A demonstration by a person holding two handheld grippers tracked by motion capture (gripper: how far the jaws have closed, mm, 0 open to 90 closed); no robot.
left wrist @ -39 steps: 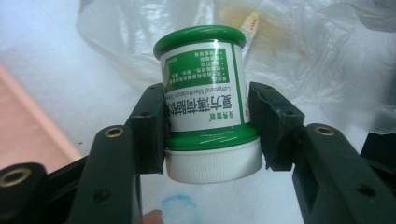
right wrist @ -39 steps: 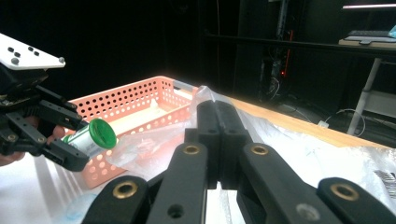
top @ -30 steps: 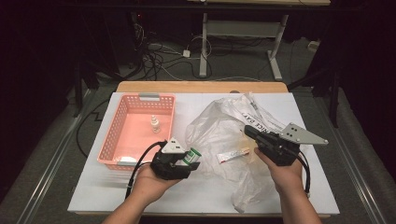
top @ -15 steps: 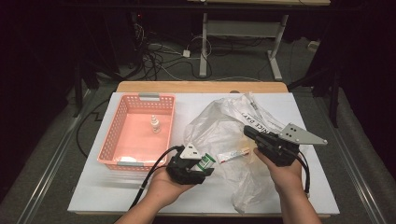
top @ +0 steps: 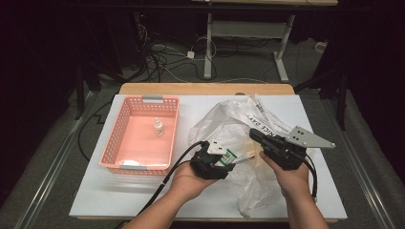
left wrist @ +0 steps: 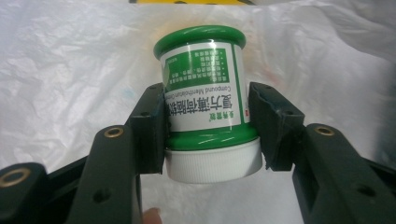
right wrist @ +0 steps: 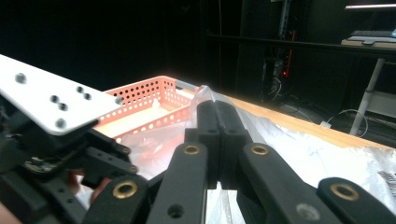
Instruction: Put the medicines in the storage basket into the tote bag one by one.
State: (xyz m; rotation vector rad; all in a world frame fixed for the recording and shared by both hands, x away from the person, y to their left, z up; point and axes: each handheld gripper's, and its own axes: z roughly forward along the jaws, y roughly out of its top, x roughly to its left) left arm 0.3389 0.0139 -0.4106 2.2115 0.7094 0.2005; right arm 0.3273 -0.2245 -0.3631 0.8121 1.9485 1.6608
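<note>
- Left gripper [top: 228,157] clamped on green jar [left wrist: 205,100], white lid toward the hand, pads on both sides of the label
- Jar held at the edge of the plastic bag [top: 239,124], right of the pink basket [top: 125,121]
- Right gripper [right wrist: 217,130] fully closed, pinching a fold of bag
- Small bottle [top: 158,128] upright in basket

Left hand-held gripper [top: 228,160] clamping green jar [top: 231,155] over plastic bag [top: 239,129], pink basket [top: 125,143] beside
</note>
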